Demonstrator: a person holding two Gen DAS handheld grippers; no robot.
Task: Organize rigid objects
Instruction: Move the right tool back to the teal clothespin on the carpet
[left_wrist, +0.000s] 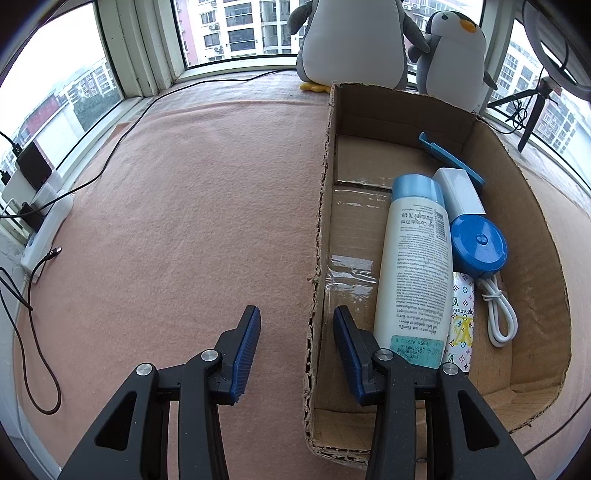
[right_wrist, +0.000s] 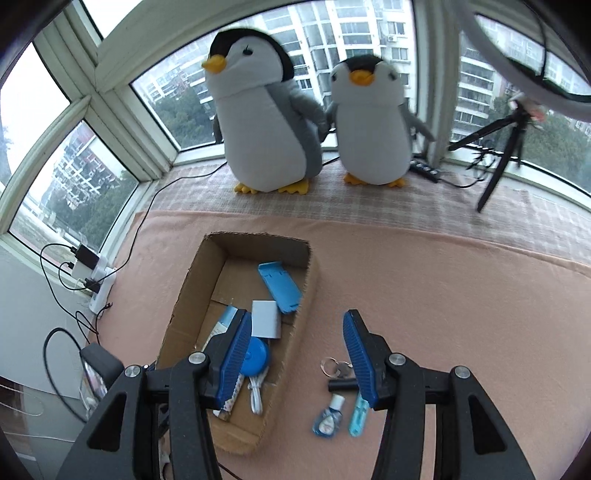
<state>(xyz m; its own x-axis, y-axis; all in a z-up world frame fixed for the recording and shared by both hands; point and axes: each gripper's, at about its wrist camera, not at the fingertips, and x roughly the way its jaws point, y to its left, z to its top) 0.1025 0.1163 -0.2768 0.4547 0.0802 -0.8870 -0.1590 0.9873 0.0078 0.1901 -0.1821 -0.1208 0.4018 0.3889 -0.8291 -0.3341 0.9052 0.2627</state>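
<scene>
Cardboard box, open-topped, sitting on a pink blanket spread over a window ledge, already stocked with rigid items. Inside, along the right wall in the left wrist view: a white lotion bottle with a pale blue cap lying flat, touching a round blue case on its right; a white rectangular gadget just beyond that; a blue flat clip-like piece leaning at the far end; a patterned slim stick and a coiled white cable at the near end. Left gripper wide open and holding nothing, straddling the box's left wall. Right gripper likewise spread apart and empty, above the box's right wall. Outside the box, on the blanket to its right in the right wrist view: a key ring, a short black cylinder, a small blue sanitizer bottle and a pale blue plastic piece, clustered near each other. Two plush penguins at the far window, a black tripod off right.
</scene>
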